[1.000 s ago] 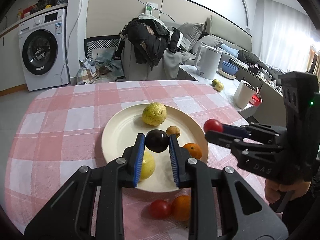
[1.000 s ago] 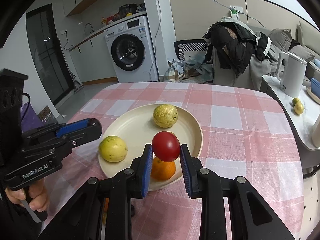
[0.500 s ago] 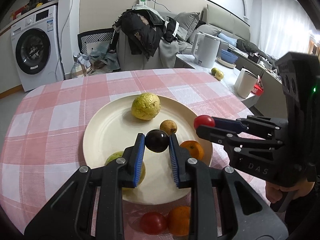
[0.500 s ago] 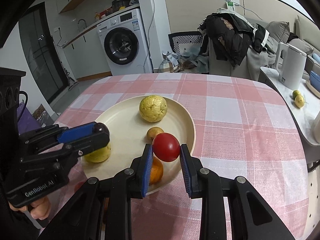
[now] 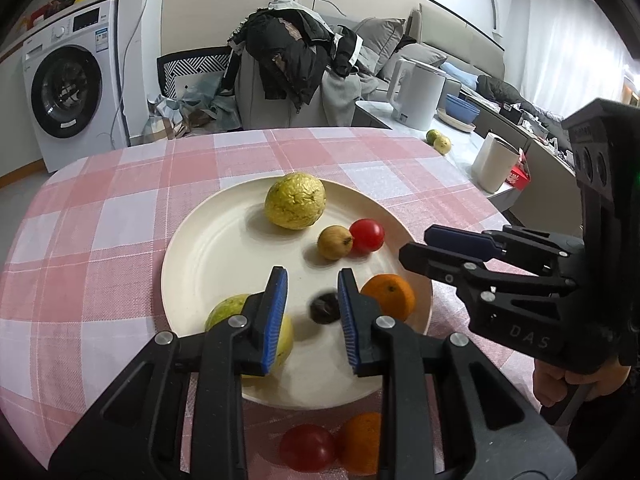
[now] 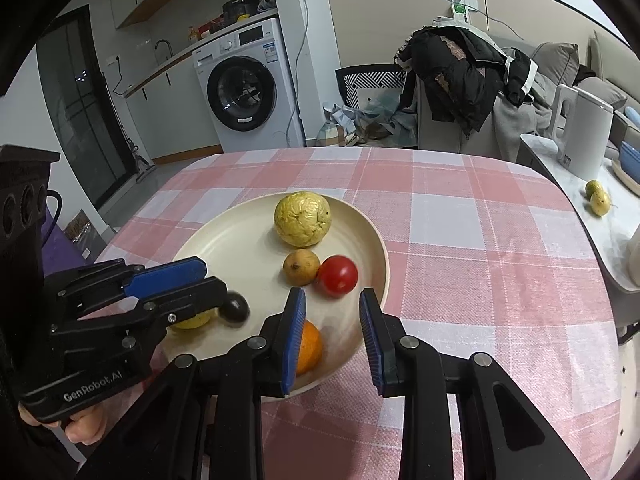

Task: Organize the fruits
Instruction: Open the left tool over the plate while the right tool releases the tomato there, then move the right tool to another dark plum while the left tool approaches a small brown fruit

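Pink-and-white checked cloth covers the surface (image 5: pixel 100 220) you are working over, with a washing machine (image 5: pixel 68 92) and a chair heaped with clothes behind it. The cream plate (image 5: pixel 208 248) in the middle is plainly the collecting spot. Your left gripper (image 5: pixel 312 280) hangs low over the plate's near half with its pads apart. The small dark fruit (image 5: pixel 325 308) sits blurred between and just below them, close to one pad but not pinched, so it reads as let go and probably rolling on the plate. Your right gripper (image 6: pixel 332 300) has just been opening and has nothing between its pads. The red tomato (image 6: pixel 338 275) lies on the plate just beyond its tips, touching the small brown fruit (image 6: pixel 301 267), which likely stopped it from rolling further. Both grippers tilt down at the plate, which suits dropping round fruit from low so it stays inside the rim. Already on the plate are the big wrinkled yellow fruit (image 6: pixel 303 219) at the back, an orange (image 5: pixel 386 296) near the right rim and a yellow-green fruit (image 5: pixel 224 312) partly hidden behind your left pad. A second tomato (image 5: pixel 307 446) and a second orange (image 5: pixel 360 446) sit on the cloth just outside the near rim, so those two look like your next picks.
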A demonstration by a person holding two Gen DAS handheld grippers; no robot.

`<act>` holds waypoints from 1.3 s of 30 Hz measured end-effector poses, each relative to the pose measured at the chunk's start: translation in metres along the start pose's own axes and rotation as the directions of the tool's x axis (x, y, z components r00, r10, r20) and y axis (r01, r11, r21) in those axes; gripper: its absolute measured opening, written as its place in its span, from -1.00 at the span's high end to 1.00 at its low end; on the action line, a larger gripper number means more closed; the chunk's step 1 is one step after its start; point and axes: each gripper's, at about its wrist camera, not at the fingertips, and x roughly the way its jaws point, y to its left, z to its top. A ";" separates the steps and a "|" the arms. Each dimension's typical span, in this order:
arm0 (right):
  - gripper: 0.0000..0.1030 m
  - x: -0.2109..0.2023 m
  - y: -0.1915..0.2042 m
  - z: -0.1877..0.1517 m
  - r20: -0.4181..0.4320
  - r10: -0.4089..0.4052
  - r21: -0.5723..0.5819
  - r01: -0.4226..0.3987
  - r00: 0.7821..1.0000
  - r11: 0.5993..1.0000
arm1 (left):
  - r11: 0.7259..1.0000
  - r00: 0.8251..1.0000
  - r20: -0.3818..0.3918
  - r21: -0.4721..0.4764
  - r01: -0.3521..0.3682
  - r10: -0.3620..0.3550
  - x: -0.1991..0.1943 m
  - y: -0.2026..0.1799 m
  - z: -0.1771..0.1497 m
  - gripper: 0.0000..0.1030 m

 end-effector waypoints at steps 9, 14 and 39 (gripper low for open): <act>-0.32 -0.023 0.001 -0.014 0.014 -0.023 0.027 0.023 1.000 0.999 | 0.996 0.995 0.054 -0.014 -0.086 0.086 -0.042 0.008 -0.010 -0.69; -0.90 -0.040 0.007 -0.027 0.026 0.008 0.041 -0.009 1.000 0.999 | 0.996 0.993 0.082 -0.046 -0.082 0.085 -0.074 0.018 -0.021 -0.99; -1.00 -0.043 0.044 -0.075 -0.080 -0.018 -0.110 0.010 0.997 0.994 | 0.994 0.994 0.016 -0.020 -0.108 0.108 -0.101 0.028 -0.084 -0.99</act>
